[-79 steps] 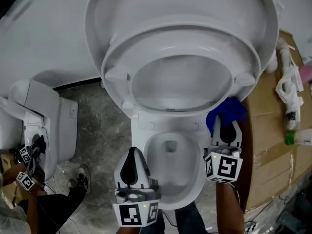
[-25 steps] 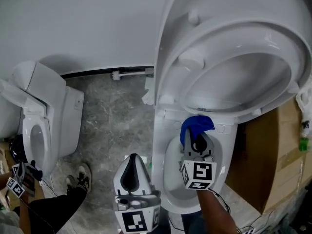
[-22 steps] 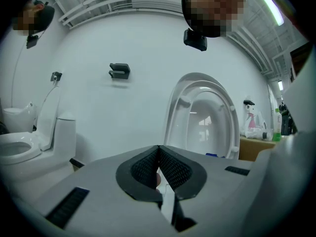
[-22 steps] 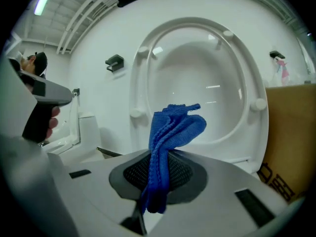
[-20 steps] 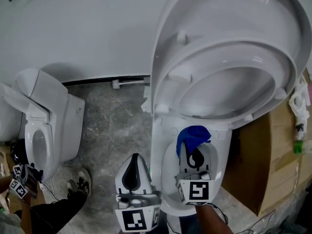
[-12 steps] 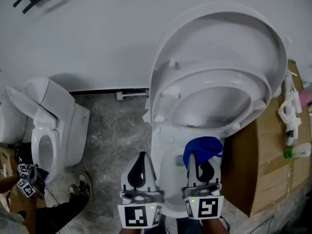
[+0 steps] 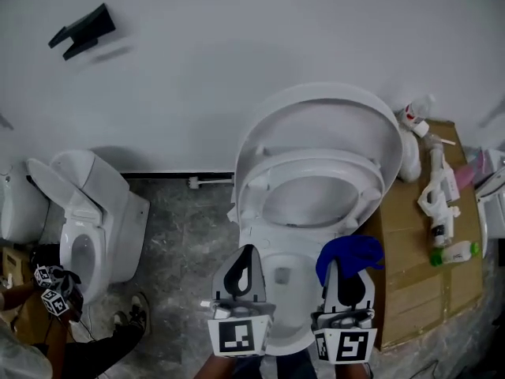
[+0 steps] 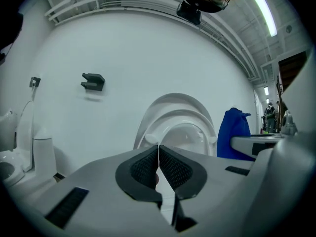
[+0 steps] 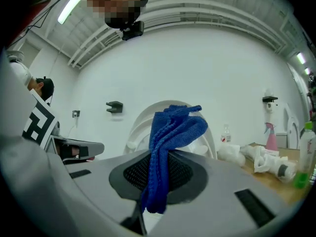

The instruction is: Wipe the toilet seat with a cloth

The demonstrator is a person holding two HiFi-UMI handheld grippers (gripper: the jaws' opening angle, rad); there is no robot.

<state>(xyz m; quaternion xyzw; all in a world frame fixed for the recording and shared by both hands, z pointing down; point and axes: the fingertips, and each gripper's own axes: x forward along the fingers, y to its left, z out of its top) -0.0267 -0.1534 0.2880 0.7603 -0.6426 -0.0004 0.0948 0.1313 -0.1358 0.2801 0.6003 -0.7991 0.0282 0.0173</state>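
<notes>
A white toilet (image 7: 284, 290) stands against the wall with its seat (image 7: 312, 188) and lid (image 7: 319, 121) raised upright. My right gripper (image 7: 342, 268) is shut on a blue cloth (image 7: 349, 255), held above the bowl's right rim. In the right gripper view the blue cloth (image 9: 170, 142) bunches up between the pads, in front of the raised seat (image 9: 140, 127). My left gripper (image 7: 246, 255) is shut with nothing in it, above the bowl's left rim. In the left gripper view its jaws (image 8: 158, 154) meet, with the seat (image 8: 177, 132) and the cloth (image 8: 234, 132) beyond.
A cardboard box (image 7: 414, 251) to the right of the toilet carries spray bottles (image 7: 438, 192) and a green-capped bottle (image 7: 454, 253). A second toilet (image 7: 91, 219) stands at the left. A person's leg and shoe (image 7: 126, 322) show at lower left. A black bracket (image 7: 81, 31) hangs on the wall.
Both grippers rose and drew back from the bowl. The right one carried the blue cloth from over the bowl to the right rim. The view now takes in more wall.
</notes>
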